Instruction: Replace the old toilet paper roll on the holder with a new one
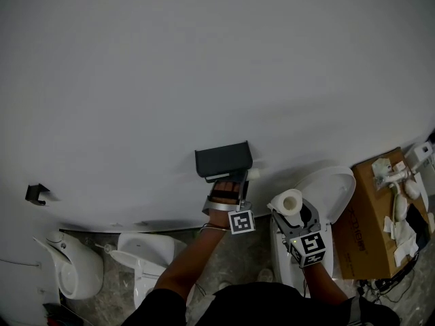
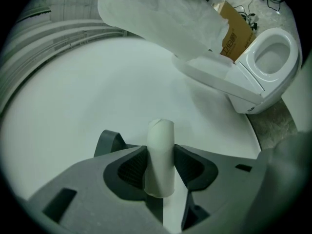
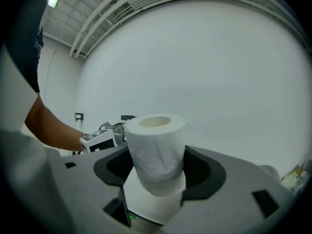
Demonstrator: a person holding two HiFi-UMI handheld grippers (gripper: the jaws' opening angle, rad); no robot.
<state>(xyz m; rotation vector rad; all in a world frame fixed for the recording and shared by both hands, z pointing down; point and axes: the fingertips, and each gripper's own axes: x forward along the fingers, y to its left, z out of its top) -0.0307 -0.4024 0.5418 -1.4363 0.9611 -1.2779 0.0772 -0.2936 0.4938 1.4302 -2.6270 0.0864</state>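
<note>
My left gripper [image 2: 160,156] is shut on the old roll, a bare pale cardboard tube [image 2: 161,155] that stands upright between its jaws. In the head view the left gripper [image 1: 234,178] sits just under the dark wall holder [image 1: 223,160], and one end of the tube [image 1: 253,174] sticks out beside the holder's right end. My right gripper [image 3: 157,156] is shut on a full white toilet paper roll [image 3: 156,147], held upright with its hole facing up. In the head view the right gripper [image 1: 290,208] holds the new roll [image 1: 287,202] to the right of the holder, over the toilet.
A white toilet [image 1: 329,187] with its lid up stands against the wall on the right, also seen as the toilet [image 2: 265,65]. A cardboard box [image 1: 372,212] holding white fittings is beside it. More white fixtures [image 1: 75,267] stand lower left. A crumpled white sheet [image 2: 161,21] hangs across the top of the left gripper view.
</note>
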